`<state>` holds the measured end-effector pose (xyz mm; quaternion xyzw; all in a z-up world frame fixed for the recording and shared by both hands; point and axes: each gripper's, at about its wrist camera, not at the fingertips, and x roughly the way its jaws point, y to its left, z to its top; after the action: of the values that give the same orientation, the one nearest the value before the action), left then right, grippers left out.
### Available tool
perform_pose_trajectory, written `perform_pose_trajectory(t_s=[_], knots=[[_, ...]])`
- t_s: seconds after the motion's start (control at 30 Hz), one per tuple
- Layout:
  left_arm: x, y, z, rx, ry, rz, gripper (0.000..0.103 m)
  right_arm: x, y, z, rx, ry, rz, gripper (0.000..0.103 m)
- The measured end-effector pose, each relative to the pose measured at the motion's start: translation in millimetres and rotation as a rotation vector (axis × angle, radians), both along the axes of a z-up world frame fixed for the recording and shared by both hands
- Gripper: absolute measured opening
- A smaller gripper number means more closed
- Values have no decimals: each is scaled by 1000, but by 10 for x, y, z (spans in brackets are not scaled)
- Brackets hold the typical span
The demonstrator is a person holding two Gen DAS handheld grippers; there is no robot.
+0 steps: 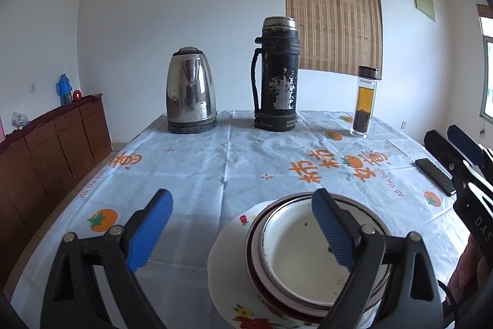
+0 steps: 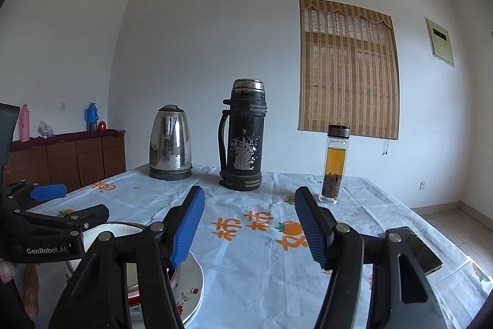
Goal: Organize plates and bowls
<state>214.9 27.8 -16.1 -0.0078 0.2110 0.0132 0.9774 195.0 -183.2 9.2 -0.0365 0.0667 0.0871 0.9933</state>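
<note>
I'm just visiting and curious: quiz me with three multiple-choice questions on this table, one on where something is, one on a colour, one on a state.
1. Where does the glass tea bottle stand?
A. right of the black flask
B. left of the kettle
C. on the plates

2. What colour are the pads on the fingers?
A. red
B. blue
C. green

3. How is the left gripper?
A. open
B. clamped on a bowl
C. holding the kettle

Answers: 1 A, it stands rightmost in the row. 2 B, ribbed blue pads. 3 A, nothing between the fingers.
</note>
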Motion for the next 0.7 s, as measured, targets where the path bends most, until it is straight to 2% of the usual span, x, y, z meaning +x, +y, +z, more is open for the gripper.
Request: perform_pose_trajectory(t_s=[0.27, 0.53, 0.7], knots=[[-4, -41, 14, 21, 3, -7, 99, -30, -27, 21, 1, -15, -7, 64], [-83, -144, 74, 60, -33, -33, 100, -56, -35, 46, 8, -22, -8, 64], [-75, -136, 84, 64, -31, -16, 102, -68, -22, 52, 1, -28, -10, 64]])
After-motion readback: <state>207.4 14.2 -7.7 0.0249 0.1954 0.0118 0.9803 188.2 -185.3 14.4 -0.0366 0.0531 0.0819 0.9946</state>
